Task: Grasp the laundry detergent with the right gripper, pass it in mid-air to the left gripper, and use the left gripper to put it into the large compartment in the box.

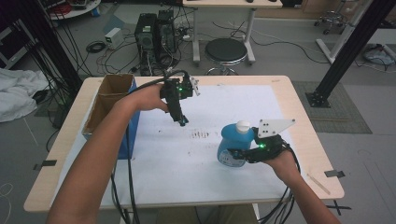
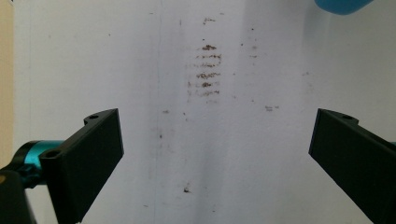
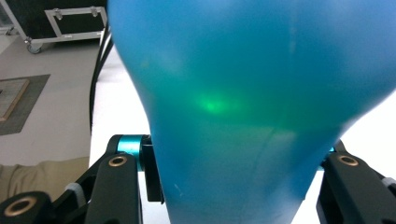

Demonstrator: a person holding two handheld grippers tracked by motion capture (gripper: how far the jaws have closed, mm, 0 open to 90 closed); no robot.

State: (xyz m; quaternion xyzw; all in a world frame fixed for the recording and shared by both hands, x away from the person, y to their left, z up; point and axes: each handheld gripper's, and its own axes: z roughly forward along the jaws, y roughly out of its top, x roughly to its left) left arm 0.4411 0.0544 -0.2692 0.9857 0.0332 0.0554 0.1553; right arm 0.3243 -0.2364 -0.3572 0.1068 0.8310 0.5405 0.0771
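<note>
Right claw [image 1: 237, 154]: clenched on the blue bottle [image 1: 234, 145], grabbing its side.
Blue bottle: upright with a white cap, on the right part of the tabletop [image 1: 280, 93].
Left claw [image 1: 182, 121]: wide apart, holding nothing, pointing down over the white sheet [image 1: 177, 158].
Cardboard box [image 1: 109, 105]: far left.

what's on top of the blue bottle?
A white cap sits on the blue bottle, which the right gripper clamps from the side. The gripper's grey plate stands beside the cap, not on it. The bottle's underside is hidden.
</note>
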